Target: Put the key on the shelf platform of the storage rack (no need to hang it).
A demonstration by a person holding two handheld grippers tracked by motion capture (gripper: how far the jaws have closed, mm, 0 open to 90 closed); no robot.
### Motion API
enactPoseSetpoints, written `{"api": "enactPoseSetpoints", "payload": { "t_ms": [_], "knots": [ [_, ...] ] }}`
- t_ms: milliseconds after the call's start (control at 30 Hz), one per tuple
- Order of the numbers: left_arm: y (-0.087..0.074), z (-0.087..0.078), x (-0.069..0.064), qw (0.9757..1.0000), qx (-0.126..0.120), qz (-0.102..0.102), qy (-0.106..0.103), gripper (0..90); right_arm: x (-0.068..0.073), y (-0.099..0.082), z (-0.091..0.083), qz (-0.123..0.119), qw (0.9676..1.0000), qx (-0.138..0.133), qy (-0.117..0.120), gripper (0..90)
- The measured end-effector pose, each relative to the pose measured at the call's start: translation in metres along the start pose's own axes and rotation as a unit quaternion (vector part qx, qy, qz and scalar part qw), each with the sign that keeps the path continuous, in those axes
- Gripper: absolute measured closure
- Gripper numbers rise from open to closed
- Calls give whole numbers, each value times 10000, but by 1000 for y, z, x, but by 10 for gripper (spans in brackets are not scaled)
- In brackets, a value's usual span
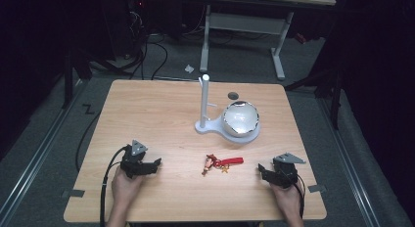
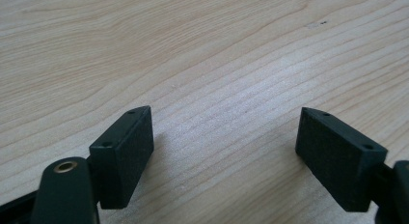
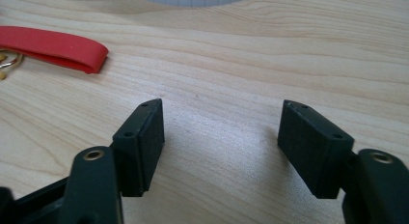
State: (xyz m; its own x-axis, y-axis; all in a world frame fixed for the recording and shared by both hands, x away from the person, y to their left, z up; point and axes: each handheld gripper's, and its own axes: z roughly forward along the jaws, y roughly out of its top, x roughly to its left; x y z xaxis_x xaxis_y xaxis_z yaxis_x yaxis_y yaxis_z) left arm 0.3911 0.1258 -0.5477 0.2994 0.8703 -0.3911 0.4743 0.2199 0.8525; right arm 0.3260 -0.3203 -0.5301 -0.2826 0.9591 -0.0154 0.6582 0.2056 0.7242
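The counter (image 1: 161, 119) is a pale wood-grain slab, roughly square with rounded corners, its matte top bare across the whole nine o'clock half. Toward one o'clock from its middle stands a white stand (image 1: 204, 105), a slim upright post on a flat glossy base, with a shiny domed bowl (image 1: 241, 118) seated on that base. The left gripper (image 1: 157, 163) at seven o'clock and the right gripper (image 1: 260, 169) at five o'clock are boxy black plastic, each with fingers (image 3: 142, 137) spread over bare wood, pinching nothing. Between them, near six o'clock, lies the keychain (image 1: 222, 163): a smooth red strap (flat, looped), a gold ring and a small figure, apart from both grippers.
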Motion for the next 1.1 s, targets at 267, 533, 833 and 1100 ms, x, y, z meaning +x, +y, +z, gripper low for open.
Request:
{"api": "enactPoseSetpoints", "payload": {
  "t_ms": [267,533,833,1100],
  "knots": [
    [0,0,0,10000,-2,-5,-5,214,18,10,-5,-208,9997,76,78,360],
    [0,0,0,10000,1,-14,-8,215,43,27,-6,-473,9976,-52,499,356],
    [0,0,0,10000,9,-1,-4,215,83,48,7,-610,9909,-105,1195,329],
    [0,0,0,10000,-9,-25,-10,215,128,68,31,-695,9841,52,1636,281]
  ]
}}
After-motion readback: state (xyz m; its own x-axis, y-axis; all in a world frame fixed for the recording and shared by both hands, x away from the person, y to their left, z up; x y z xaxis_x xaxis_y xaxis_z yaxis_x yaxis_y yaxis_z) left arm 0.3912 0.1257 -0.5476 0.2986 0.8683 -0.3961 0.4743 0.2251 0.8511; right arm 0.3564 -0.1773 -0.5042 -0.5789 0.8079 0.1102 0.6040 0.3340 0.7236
